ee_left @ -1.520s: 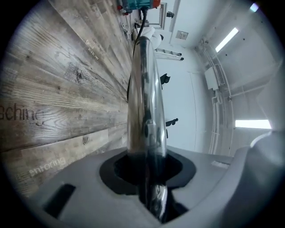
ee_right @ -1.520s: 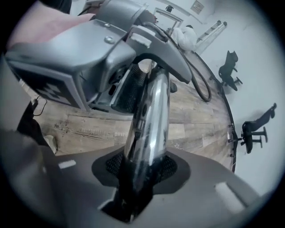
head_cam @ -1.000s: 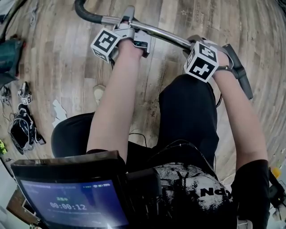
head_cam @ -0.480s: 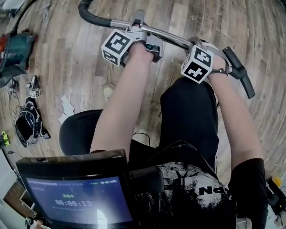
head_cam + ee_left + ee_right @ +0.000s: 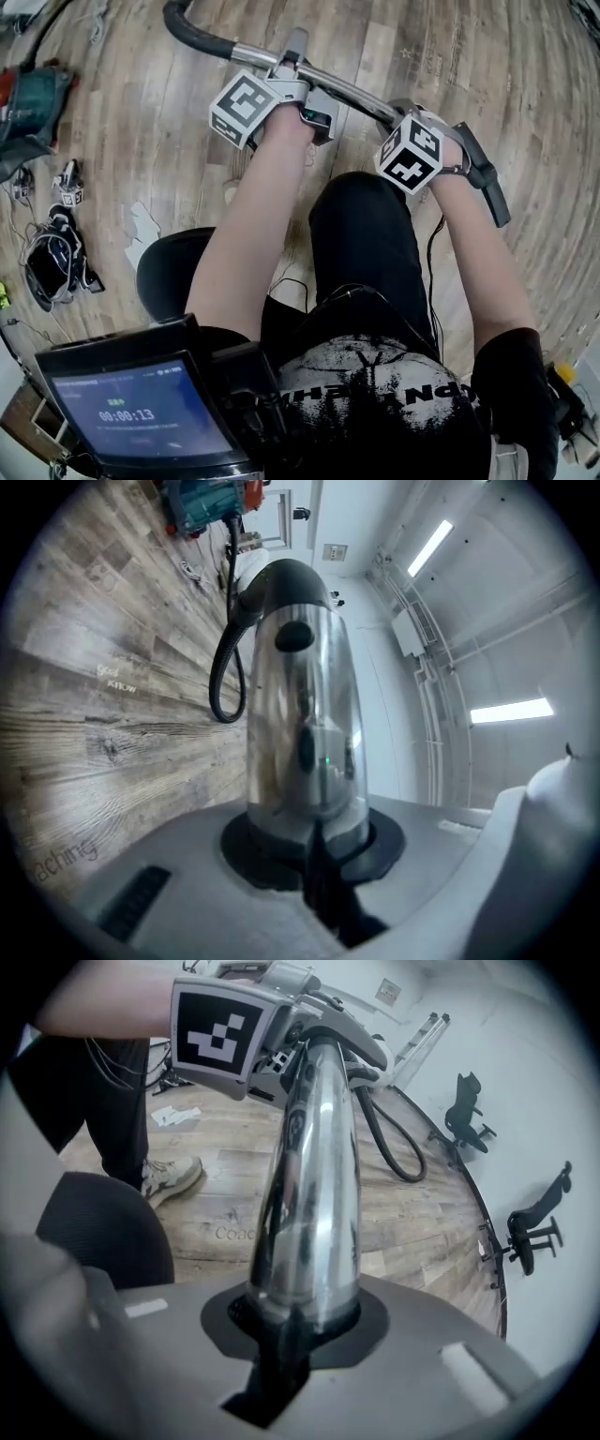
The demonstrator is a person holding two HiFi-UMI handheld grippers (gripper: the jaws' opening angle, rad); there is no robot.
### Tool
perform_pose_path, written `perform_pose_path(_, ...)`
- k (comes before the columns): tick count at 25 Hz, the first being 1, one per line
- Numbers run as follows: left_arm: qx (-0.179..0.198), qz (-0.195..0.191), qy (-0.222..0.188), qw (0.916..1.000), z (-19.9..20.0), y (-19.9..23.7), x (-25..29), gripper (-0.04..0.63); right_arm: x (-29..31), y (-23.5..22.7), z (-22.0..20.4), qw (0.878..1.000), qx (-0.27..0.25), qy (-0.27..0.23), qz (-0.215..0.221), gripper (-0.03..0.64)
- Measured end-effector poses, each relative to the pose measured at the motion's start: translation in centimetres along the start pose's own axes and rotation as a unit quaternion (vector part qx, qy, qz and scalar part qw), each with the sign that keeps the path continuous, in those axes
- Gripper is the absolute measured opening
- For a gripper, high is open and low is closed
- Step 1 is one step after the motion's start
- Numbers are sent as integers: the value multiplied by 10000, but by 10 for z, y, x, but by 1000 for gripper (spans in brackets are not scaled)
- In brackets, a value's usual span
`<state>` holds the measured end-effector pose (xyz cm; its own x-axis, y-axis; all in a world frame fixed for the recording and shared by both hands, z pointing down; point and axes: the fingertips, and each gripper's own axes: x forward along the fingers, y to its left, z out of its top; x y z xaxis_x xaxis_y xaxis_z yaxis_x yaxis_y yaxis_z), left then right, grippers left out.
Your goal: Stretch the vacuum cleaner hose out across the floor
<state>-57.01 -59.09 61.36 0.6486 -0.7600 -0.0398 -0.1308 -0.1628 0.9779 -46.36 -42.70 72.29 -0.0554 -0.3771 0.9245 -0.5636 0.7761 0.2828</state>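
Note:
A chrome vacuum wand (image 5: 347,89) runs across the head view, above the wooden floor. Its far left end joins the black hose (image 5: 192,36), and a black handle part (image 5: 480,173) sits at its right end. My left gripper (image 5: 298,89) is shut on the wand near the hose end. My right gripper (image 5: 412,112) is shut on it further right. In the left gripper view the chrome tube (image 5: 300,724) rises from the jaws and the hose (image 5: 225,672) loops over the floor. The right gripper view shows the tube (image 5: 309,1194) clamped, with the left gripper's marker cube (image 5: 220,1035) beyond it.
A black chair seat (image 5: 173,272) is below my left arm. A teal machine (image 5: 33,94), cables and a black device (image 5: 52,267) lie at the left, with paper scraps (image 5: 142,225) nearby. Two office chairs (image 5: 469,1119) stand far off by the wall.
The wand has tilted a little, its right end dropping nearer to me. Both grippers have kept hold of it. My leg has shifted left.

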Motion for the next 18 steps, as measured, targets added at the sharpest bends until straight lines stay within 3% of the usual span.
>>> perform_pose_path(3,80,-199,125,9997,27,-72,-8,41,-61,0,38,9995,214,-99,206,72)
perform_pose_path(6,155,-176,347,9991,45,-140,-19,41,-128,4,66,9979,400,-157,485,72)
perform_pose_path(11,326,-224,371,9985,85,-271,-28,41,-246,-19,119,9964,440,-345,639,71)
perform_pose_path(15,416,-334,593,9968,87,-374,-41,44,-343,-22,138,9932,562,-503,886,73)
perform_pose_path(18,70,-579,503,9970,72,-445,-55,46,-409,-22,128,9929,431,-507,986,77)
